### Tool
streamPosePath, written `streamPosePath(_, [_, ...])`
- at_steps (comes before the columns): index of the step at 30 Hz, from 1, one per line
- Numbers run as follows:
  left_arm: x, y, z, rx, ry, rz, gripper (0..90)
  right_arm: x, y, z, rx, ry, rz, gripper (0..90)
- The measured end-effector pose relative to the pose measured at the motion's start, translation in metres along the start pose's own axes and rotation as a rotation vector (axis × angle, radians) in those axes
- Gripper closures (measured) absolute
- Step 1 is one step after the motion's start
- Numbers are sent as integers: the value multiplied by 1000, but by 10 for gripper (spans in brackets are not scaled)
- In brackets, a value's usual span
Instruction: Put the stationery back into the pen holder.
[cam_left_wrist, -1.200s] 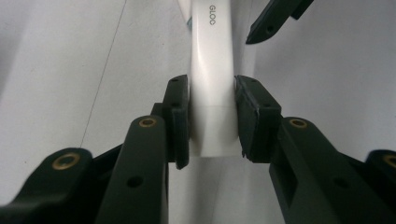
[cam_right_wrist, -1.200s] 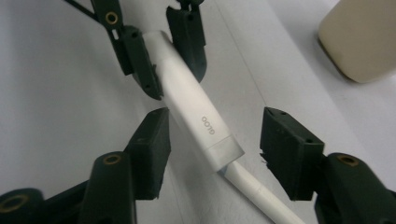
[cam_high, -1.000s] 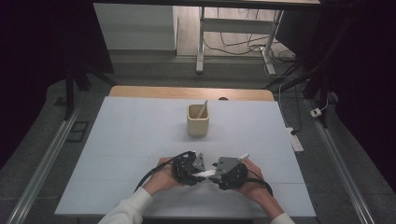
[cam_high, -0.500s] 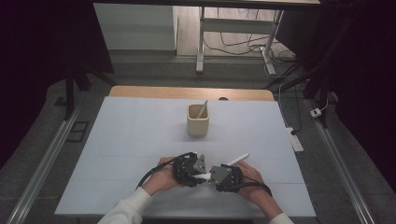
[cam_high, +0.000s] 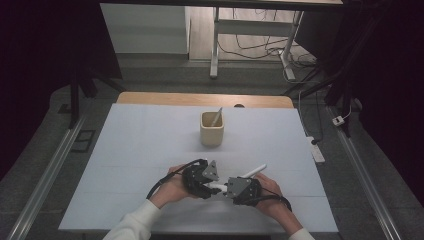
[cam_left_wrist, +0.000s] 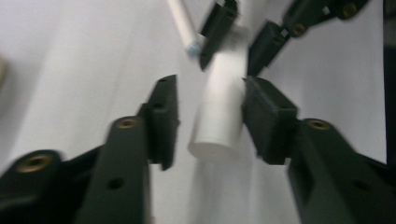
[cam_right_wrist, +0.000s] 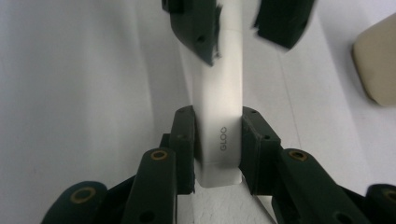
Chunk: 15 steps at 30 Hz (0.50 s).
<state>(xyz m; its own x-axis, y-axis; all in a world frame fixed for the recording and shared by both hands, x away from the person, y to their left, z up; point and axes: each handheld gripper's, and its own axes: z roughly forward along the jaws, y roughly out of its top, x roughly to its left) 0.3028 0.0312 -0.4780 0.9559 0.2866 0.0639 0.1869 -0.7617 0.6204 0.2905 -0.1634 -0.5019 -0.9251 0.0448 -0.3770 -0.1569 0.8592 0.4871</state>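
Since the earlier high view, the long white stick (cam_high: 254, 172) that rose from the right hand is tipped lower and further out to the right, and the two tools are drawn closer together near the front edge of the table (cam_high: 125, 150). In the present high view the left tool (cam_high: 209, 186) and the right tool (cam_high: 223, 187) are met nose to nose over a short white piece, too small there to make out. A beige cup (cam_high: 212, 129) with a stick in it is seen well apart, towards the middle of the table.

In the left gripper view a white tube (cam_left_wrist: 219, 107) is seen between the jaws of the left tool (cam_left_wrist: 209, 122). These jaws have just been opening: one pad is clearly off the tube, the other lies at its side, so the tube is no longer clamped there. The other tool is seen beyond, closed on the far part of the tube.

In the right gripper view the right tool (cam_right_wrist: 218, 144) is closed on the white tube (cam_right_wrist: 218, 116), both pads pressed on its sides beside small grey lettering; these jaws have just been closing. The cup (cam_right_wrist: 376, 65) is seen at the right edge.

The change is judged to be a handover: the tube is now carried by the right tool alone, and the left tool can be drawn away.
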Motion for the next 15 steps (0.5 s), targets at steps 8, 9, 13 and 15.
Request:
streamPosePath(8, [13, -8, -18, -155, 25, -117, 381, -6, -6, -6, -73, -52, 109, 681])
streamPosePath(9, [14, -9, -20, -170, 24, -128, 374, -8, -7, -7, -74, -54, 115, 681])
streamPosePath(13, [17, -13, -24, -215, 33, -171, 358, -12, -12, -11, -119, -78, 180, 681])
streamPosePath(15, [18, -14, -25, -236, 31, -185, 356, -15, -15, -12, -149, -84, 202, 681])
